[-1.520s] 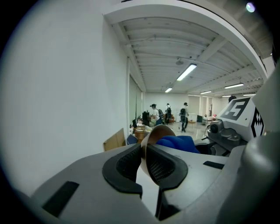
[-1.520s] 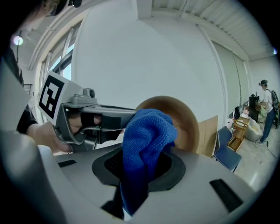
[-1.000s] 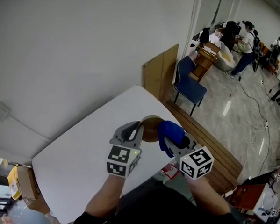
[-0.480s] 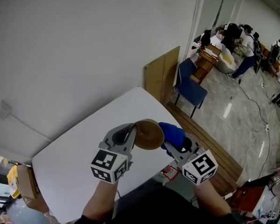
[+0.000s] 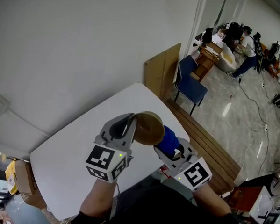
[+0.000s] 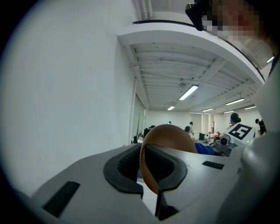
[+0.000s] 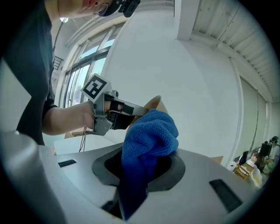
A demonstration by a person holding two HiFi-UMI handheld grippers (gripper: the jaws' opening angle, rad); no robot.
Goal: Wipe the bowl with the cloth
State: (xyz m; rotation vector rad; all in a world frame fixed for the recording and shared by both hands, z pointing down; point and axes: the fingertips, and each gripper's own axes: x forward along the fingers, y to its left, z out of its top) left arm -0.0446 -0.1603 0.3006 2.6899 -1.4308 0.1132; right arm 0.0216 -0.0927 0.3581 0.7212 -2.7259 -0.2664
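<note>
A brown bowl hangs tilted above the white table, held up on edge. My left gripper is shut on its rim, and in the left gripper view the rim sits pinched between the dark pads. My right gripper is shut on a bunched blue cloth. The cloth sits right beside the bowl's lower right side; I cannot tell whether they touch. In the right gripper view the cloth bulges out of the jaws, with the left gripper and the bowl's edge just behind it.
A blue chair and a leaning wooden board stand beyond the table's far corner. A slatted wooden bench runs along the table's right side. A cardboard box sits at the lower left. People work far back in the room.
The left gripper has lifted the bowl off the table and tipped it on edge. The right gripper has rolled and carried the cloth in close under the bowl's right side.
</note>
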